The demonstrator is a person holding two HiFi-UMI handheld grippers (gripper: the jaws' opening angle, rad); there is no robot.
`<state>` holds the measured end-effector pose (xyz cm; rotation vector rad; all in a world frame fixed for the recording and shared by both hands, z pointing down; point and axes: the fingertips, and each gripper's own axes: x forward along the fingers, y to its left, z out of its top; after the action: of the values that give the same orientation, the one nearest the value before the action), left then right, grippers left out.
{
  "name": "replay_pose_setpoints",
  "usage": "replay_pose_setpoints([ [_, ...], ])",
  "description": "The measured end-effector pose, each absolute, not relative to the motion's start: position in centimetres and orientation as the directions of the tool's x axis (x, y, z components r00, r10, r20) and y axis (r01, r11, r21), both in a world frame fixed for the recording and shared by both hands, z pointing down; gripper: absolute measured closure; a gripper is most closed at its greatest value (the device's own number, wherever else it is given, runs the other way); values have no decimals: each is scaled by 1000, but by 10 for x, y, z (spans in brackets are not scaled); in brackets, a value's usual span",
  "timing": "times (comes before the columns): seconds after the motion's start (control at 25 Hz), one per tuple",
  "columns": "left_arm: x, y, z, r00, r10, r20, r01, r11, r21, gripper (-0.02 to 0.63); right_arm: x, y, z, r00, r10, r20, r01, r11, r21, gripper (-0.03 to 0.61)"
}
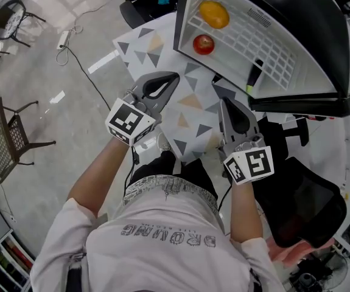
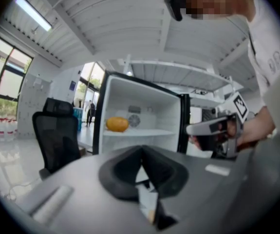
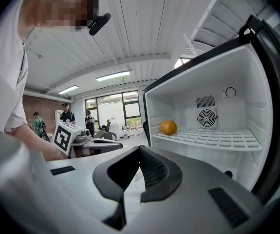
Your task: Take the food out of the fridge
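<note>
A small black fridge stands open on the table, white inside. On its wire shelf lie an orange and a red round fruit. The orange shows in the left gripper view, and the orange shows at the shelf's left end in the right gripper view. My left gripper is shut and empty, short of the fridge's opening, its tips together. My right gripper is also shut and empty, lower and to the right, its tips aimed at the open fridge.
The table has a triangle-patterned top. A black office chair stands at the lower right, and another shows left of the fridge. A metal mesh chair and a cable are on the floor at left. The fridge door is at the right.
</note>
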<state>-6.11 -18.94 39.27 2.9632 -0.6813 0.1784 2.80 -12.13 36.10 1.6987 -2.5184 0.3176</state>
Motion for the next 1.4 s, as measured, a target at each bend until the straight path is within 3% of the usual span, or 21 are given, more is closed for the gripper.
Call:
replay_pose_setpoints([
  [0.52, -14, -243, 450, 848, -493, 195, -510, -859, 48, 580, 55, -149, 394, -451, -869, 206, -892, 429, -143, 581],
  [1.4, 46, -306, 517, 786, -561, 259, -573, -819, -38, 386, 92, -164, 454, -506, -839, 198, -859, 471, -201, 581],
])
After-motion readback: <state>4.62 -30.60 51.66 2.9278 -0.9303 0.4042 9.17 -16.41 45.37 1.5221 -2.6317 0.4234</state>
